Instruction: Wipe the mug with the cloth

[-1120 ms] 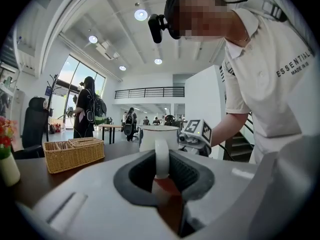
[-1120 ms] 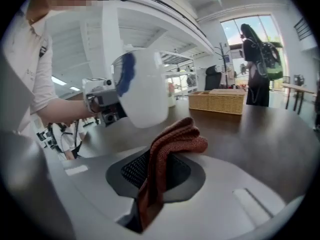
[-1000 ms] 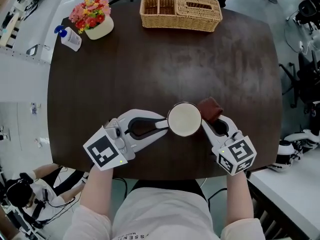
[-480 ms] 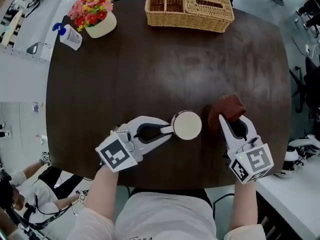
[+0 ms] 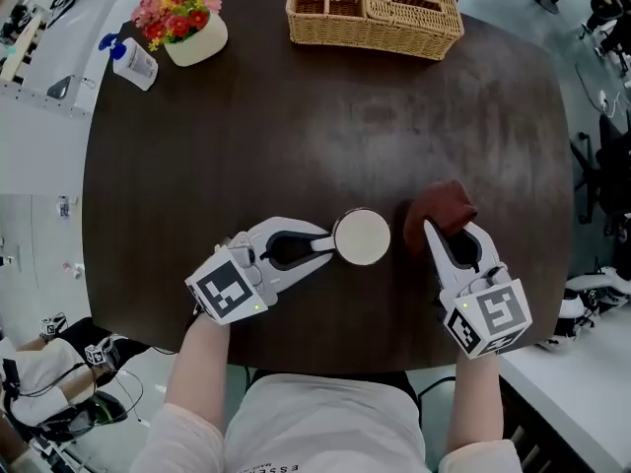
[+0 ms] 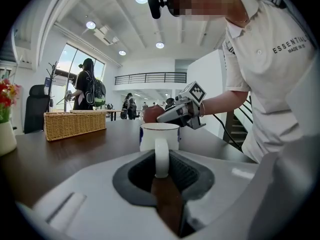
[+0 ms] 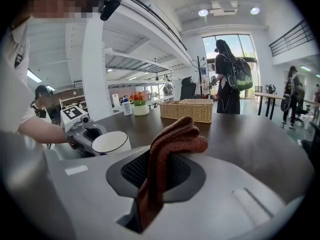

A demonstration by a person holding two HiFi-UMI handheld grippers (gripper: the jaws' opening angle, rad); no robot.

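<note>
1. Left gripper (image 5: 321,246): jaws shut on the mug's handle (image 6: 161,156). The left gripper view shows the white loop pinched between the dark pads (image 6: 189,176).
2. Mug (image 5: 361,236): white, upright on the dark table (image 5: 296,136), near-centre and close to the near edge. The opening faces up and the handle points left into the left gripper.
3. Right gripper (image 5: 446,233): jaws clamped on the cloth (image 5: 440,208). The cloth is reddish-brown and bunched, with a fold bulging out past the jaw tips on the far side.
4. The cloth is just right of the mug and not touching it; the head view shows a strip of bare table between them. Can't tell whether the cloth rests on the table or hangs above it.
5. The left gripper comes in from the near left and points right. The right gripper sits right of the mug and points toward the far side.
6. Far edge: wicker basket (image 5: 375,13), well apart from the mug.
7. Far left: flower pot (image 5: 192,30), with a spray bottle (image 5: 133,62) just left of it.
</note>
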